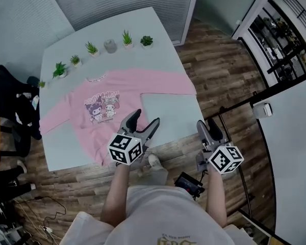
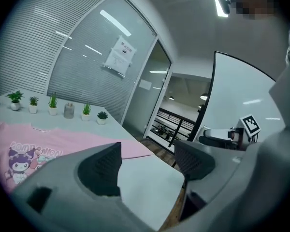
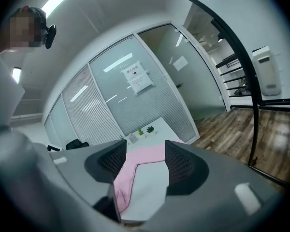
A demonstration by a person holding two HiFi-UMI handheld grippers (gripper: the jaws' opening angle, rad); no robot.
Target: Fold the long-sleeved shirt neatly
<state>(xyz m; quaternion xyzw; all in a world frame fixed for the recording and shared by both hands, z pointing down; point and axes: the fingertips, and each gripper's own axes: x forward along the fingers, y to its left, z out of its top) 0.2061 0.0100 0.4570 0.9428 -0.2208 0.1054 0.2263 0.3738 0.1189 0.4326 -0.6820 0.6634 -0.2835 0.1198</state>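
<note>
Two empty, wide-open tools: left tool (image 1: 146, 119), right tool (image 1: 208, 127); pink shirt (image 1: 132, 86) hem partly behind the left.

My grey plastic left gripper (image 1: 145, 119) and right gripper (image 1: 209, 127) each bear a white cube with black square markers (image 1: 125, 148). Ahead of the cube sit black ribbed pads (image 2: 100, 170). I wear a white printed top (image 1: 158, 213).

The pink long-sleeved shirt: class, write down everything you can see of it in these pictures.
The pink shirt looks like soft knit, with a cartoon print on the chest and a pale-trimmed neckline toward the plants. It lies spread flat, front up, on the pale table, both sleeves stretched sideways to its edges. Only the table touches it.
</note>
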